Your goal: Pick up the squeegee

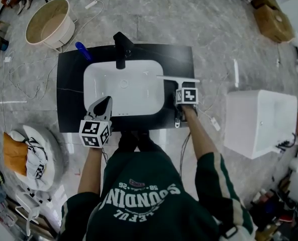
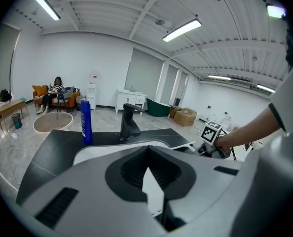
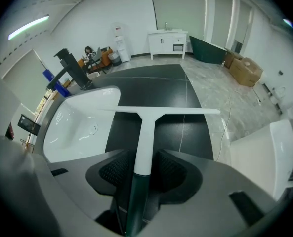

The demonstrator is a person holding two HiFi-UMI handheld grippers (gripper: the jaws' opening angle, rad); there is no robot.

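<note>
The squeegee (image 3: 145, 113) has a white T-shaped blade and a dark green handle. My right gripper (image 3: 141, 158) is shut on that handle just below the white stem. In the head view the squeegee (image 1: 176, 78) has its blade over the right edge of the white sink (image 1: 138, 97). There my right gripper (image 1: 181, 88) sits over the black counter (image 1: 71, 94). My left gripper (image 1: 106, 102) hovers at the sink's front left rim. In its own view the left gripper (image 2: 147, 169) is shut with nothing held, and the squeegee (image 2: 183, 145) shows beyond it.
A black faucet (image 1: 121, 46) stands behind the sink and a blue bottle (image 1: 83, 50) lies at the counter's back left. A white rectangular tub (image 1: 259, 119) stands to the right, a round basin (image 1: 48, 21) at the far left. Cables trail across the floor.
</note>
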